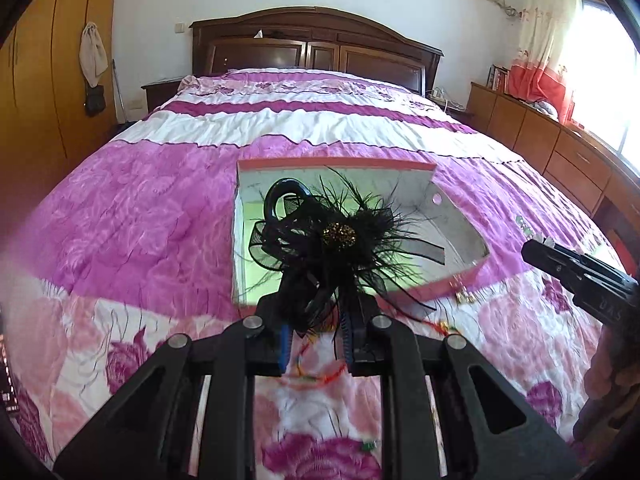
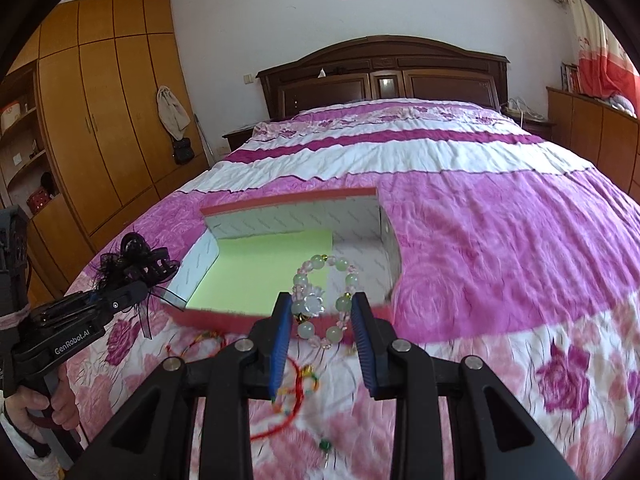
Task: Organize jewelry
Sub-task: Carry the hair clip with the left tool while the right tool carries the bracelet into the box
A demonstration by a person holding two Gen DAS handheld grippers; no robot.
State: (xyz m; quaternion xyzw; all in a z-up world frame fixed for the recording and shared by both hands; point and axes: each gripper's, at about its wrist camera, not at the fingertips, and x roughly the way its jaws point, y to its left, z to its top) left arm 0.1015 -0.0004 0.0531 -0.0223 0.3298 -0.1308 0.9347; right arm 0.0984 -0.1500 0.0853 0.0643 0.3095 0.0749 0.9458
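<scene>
Lying nearest on the bed's (image 2: pixel 500 216) floral quilt, by its near edge, red string bracelets (image 2: pixel 296 396) are being left loose just in front of the box. A pale green bead bracelet (image 2: pixel 326 300) is being gripped between the blue pads of the right gripper (image 2: pixel 322 320), its loop being held up over the box's near wall. A black feathered hair clip (image 1: pixel 320 236) with a gold beaded centre is being clamped by the left gripper (image 1: pixel 316 320) and is being held at the box's near left corner. Beyond them, an open box (image 2: pixel 288 204) with red outer walls and white inner walls is being kept on the pink band of the quilt; a light green sheet (image 2: pixel 260 272) is lying on its floor, and nothing else can be made out inside. Farthest back, a dark wooden headboard (image 2: pixel 384 68) is being shown against the wall.
</scene>
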